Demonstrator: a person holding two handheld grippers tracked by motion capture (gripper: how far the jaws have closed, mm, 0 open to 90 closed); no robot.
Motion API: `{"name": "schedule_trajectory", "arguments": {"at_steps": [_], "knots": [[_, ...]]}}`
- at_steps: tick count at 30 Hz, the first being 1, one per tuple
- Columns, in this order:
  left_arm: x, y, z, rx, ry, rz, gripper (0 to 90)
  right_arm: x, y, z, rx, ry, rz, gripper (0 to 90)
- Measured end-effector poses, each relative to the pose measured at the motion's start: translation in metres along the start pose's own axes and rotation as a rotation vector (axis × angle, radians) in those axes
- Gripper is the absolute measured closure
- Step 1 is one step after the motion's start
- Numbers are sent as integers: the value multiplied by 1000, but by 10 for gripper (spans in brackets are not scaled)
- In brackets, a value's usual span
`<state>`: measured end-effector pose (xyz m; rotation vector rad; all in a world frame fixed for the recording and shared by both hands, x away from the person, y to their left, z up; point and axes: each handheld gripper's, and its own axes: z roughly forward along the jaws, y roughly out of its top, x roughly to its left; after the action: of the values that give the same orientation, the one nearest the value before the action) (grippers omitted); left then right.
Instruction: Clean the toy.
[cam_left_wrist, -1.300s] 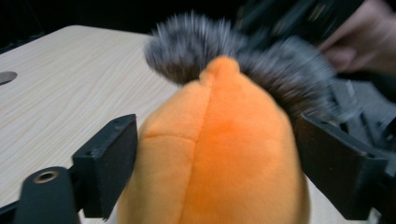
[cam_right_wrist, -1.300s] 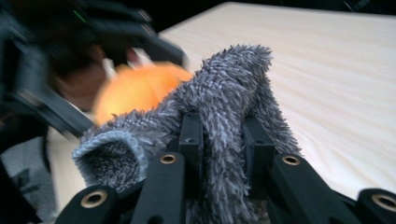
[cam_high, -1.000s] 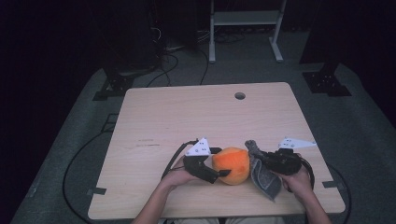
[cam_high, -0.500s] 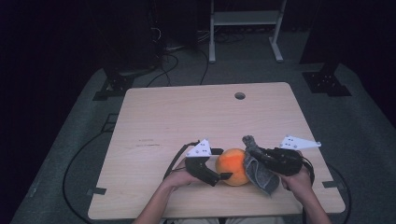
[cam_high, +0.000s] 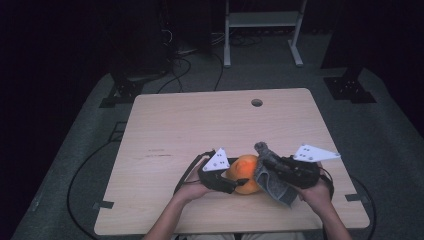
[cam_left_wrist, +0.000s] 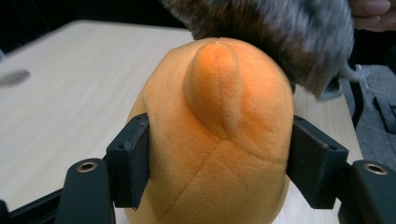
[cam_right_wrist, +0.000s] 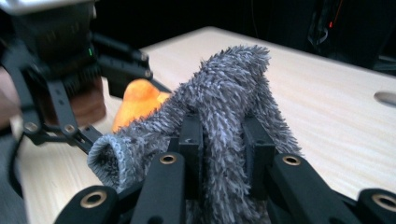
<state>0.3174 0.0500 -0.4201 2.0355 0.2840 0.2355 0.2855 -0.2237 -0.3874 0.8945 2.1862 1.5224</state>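
Observation:
An orange plush toy (cam_high: 244, 172) sits near the front edge of the wooden table (cam_high: 200, 125). My left gripper (cam_high: 235, 184) is shut on it; in the left gripper view its jaws press both sides of the orange plush toy (cam_left_wrist: 217, 135). A fuzzy grey cloth (cam_high: 270, 175) lies against the toy's right side, pinched in my right gripper (cam_high: 269, 167). In the right gripper view the grey cloth (cam_right_wrist: 224, 107) stands up between the closed jaws, with the orange toy (cam_right_wrist: 137, 105) and the left gripper (cam_right_wrist: 60, 79) behind it.
A round cable hole (cam_high: 257, 102) sits near the table's far edge. A white metal stand (cam_high: 260, 25) and cables (cam_high: 185, 55) are on the floor beyond the table. Tape marks (cam_high: 102, 205) lie at the front corners.
The right gripper has brought the grey cloth slightly closer over the toy's right side. The left gripper and toy have barely moved.

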Motion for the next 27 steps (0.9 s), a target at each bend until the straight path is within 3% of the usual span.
{"name": "schedule_trajectory", "arguments": {"at_steps": [2, 4, 6, 9, 12, 14, 17, 19, 22, 25, 27], "knots": [[1, -7, 4, -6, -1, -31, 304, -4, -10, 11, 46, -6, -12, 723], [3, -8, 4, -17, -2, -49, 302, -15, -19, 13, 35, 9, 54, 724], [5, -9, 3, -18, -1, -59, 294, -23, -24, 10, 67, -40, 57, 724], [8, -11, 2, -27, -5, -79, 284, -33, -31, 5, 91, -70, 97, 729], [8, -12, 4, -43, -15, -88, 277, -28, -23, 0, 33, -27, 104, 730], [7, -13, 6, -45, -36, -74, 284, -20, -14, 2, 7, 20, 72, 728], [6, -13, 5, -39, -41, -65, 287, -16, -13, 11, 43, 7, 28, 726], [7, -14, 4, -39, -37, -69, 288, -24, -21, 12, 43, 15, 63, 726], [6, -14, 5, -42, -32, -69, 284, -34, -29, 7, 74, -31, 102, 730], [5, -13, 7, -46, -25, -70, 280, -29, -21, 1, 46, -22, 89, 731], [2, -11, 9, -42, -16, -56, 279, -18, -9, 0, 11, 20, 58, 731]]}}
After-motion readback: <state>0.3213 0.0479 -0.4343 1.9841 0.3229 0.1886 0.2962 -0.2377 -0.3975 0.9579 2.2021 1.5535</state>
